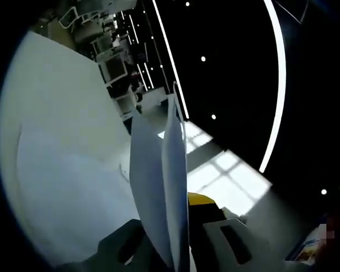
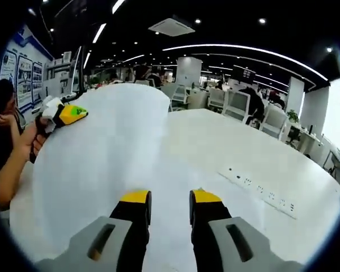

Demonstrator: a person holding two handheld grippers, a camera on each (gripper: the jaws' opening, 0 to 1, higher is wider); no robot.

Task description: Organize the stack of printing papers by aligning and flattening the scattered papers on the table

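A bundle of white printing papers [image 1: 158, 170] stands edge-on between the jaws of my left gripper [image 1: 173, 226], which is shut on it; one yellow fingertip [image 1: 201, 198] shows beside the sheets. In the right gripper view the same papers [image 2: 102, 153] form a large curved sheet rising off the white table [image 2: 232, 141]. The left gripper [image 2: 62, 116] holds their upper left edge there, with a person's hand [image 2: 31, 141] behind it. My right gripper [image 2: 170, 205] hovers over the lower part of the papers, its yellow-tipped jaws apart with nothing between them.
A strip of power sockets [image 2: 260, 190] is set into the table to the right. Office chairs [image 2: 238, 105] and desks stand beyond the far edge. The left gripper view tilts toward a dark ceiling with light strips [image 1: 277, 85]; the white table surface [image 1: 56, 96] lies at its left.
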